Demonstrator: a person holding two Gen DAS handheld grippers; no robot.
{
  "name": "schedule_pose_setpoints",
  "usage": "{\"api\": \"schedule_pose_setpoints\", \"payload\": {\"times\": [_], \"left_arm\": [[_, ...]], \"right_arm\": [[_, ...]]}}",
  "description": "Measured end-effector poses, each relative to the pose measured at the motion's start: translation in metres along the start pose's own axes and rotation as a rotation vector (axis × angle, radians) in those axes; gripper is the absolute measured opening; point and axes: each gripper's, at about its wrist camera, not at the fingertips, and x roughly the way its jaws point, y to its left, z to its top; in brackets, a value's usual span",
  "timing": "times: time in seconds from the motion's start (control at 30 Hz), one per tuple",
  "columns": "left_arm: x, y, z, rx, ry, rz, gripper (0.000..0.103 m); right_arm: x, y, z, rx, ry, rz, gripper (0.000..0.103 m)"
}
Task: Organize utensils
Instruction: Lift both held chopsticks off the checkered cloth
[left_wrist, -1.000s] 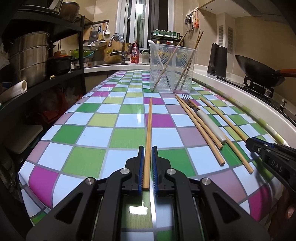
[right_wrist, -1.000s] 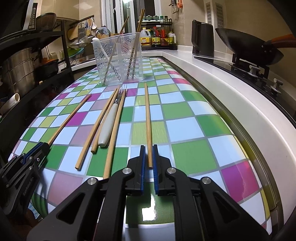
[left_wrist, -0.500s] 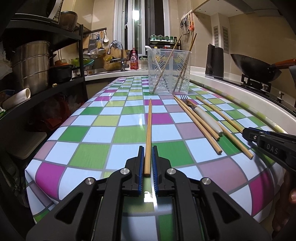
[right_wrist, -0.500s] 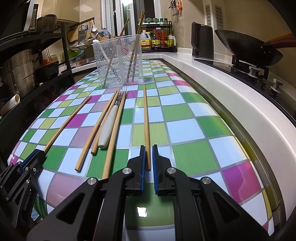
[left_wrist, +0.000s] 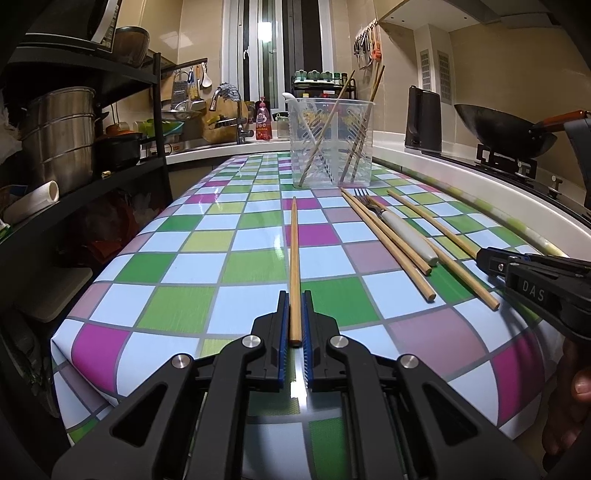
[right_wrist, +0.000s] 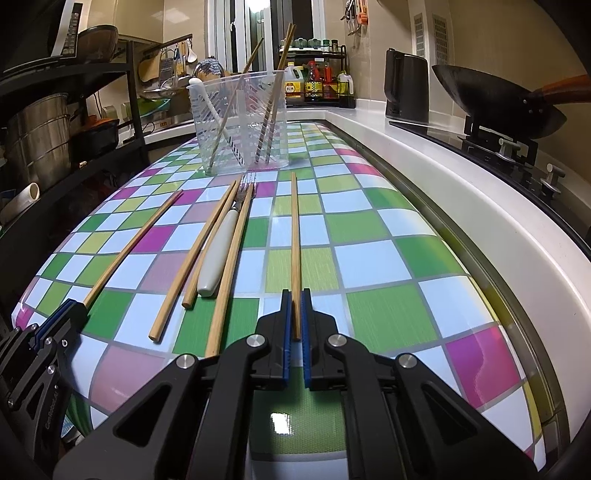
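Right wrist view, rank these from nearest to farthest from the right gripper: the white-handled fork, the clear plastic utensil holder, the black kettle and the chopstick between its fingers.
1. Chopstick, between the right gripper fingers, running straight ahead.
2. White-handled fork, left of it on the checkered tablecloth.
3. Clear plastic utensil holder, at the table's far end.
4. Black kettle, far right on the counter.

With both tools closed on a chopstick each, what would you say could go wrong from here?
1. Each tool, left and right, grips its chopstick only at the near end, so the stick may pivot or slip when lifted.
2. The clear holder already has sticks leaning across it; a long chopstick could snag them or tip it.
3. The right tool sits close to the loose chopsticks and fork, and could nudge them.
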Motion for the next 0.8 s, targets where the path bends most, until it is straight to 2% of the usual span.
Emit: {"api": "schedule_pose_setpoints", "payload": {"times": [0.37,0.8], "left_arm": [[-0.014,0.000,0.020,0.028,-0.058,0.015,0.007],[-0.045,0.005,0.060,0.039,-0.136,-0.021,0.007]], "right_arm": [[-0.020,0.005,0.018,-0.021,-0.054,-0.016,0.005],[-0.058,0.015,0.057,-0.080,-0.161,-0.040,0.004]]}}
